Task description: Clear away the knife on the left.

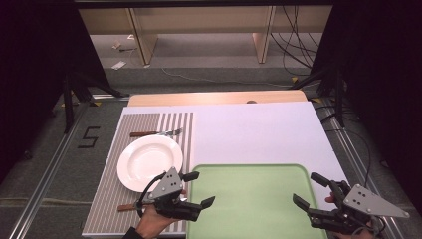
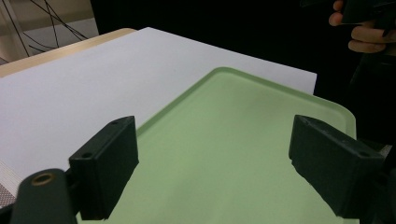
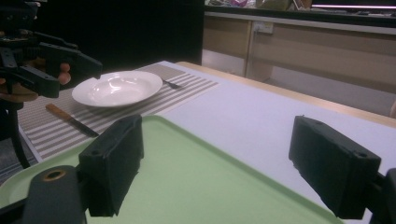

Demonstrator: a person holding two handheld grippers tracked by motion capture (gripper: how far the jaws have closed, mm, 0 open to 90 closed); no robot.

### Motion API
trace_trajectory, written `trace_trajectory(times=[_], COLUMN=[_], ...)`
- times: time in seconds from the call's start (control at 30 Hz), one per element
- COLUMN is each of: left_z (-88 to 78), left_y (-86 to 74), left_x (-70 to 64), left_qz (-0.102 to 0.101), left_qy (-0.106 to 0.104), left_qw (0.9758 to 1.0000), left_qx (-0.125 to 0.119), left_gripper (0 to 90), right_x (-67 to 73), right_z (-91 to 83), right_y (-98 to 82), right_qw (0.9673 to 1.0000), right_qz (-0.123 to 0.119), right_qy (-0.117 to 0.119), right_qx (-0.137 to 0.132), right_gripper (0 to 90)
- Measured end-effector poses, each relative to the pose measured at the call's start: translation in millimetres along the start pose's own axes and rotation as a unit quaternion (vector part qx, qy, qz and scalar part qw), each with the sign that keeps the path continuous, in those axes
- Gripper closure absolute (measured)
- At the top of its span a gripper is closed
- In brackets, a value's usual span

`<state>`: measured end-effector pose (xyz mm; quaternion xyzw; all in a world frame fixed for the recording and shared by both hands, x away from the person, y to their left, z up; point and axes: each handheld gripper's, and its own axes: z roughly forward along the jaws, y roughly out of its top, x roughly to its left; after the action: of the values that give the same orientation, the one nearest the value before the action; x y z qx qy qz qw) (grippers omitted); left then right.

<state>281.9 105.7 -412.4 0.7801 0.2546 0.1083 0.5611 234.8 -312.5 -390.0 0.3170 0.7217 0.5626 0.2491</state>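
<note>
Both grippers hover with jaws spread wide and empty, the left gripper (image 1: 195,188) at the green tray's (image 1: 249,199) left edge, the right gripper (image 1: 311,191) at its right. A white plate (image 1: 147,159) lies on the striped mat (image 1: 107,199), between a fork (image 1: 166,133) and a knife (image 3: 70,119).

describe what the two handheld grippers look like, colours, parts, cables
Both are black, each with two blocky, angular jaws. The left gripper carries a grey three-cornered plate on top, dotted with small dark holes, and a thin black cable loops from its body. The right gripper has the same grey plate. A dark sleeve edge shows at the left wrist.
</note>
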Motion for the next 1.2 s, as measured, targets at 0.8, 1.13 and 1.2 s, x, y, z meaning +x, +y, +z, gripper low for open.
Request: trace_trajectory(times=[0.8, 1.13, 1.2], left_z=[-9.3, -22.7, -26.5], left_y=[6.4, 1.4, 0.3], left_x=[4.9, 9.8, 12.4], left_qz=[0.012, 0.038, 0.033], left_qy=[-0.001, 0.015, 0.015], left_qw=[0.9987, 0.9955, 0.995], left_qx=[0.049, 0.085, 0.093], left_gripper=[15.4, 16.7, 16.5], right_x=[-1.4, -1.7, -1.9], right_z=[0.8, 0.7, 1.1], right_y=[-1.1, -1.6, -1.4], right_qw=[1.0, 1.0, 1.0], right_qz=[0.0, 0.001, 0.002], right_qy=[-0.005, -0.006, -0.007], right_qx=[0.005, 0.004, 0.004], right_gripper=[18.9, 18.9, 18.9])
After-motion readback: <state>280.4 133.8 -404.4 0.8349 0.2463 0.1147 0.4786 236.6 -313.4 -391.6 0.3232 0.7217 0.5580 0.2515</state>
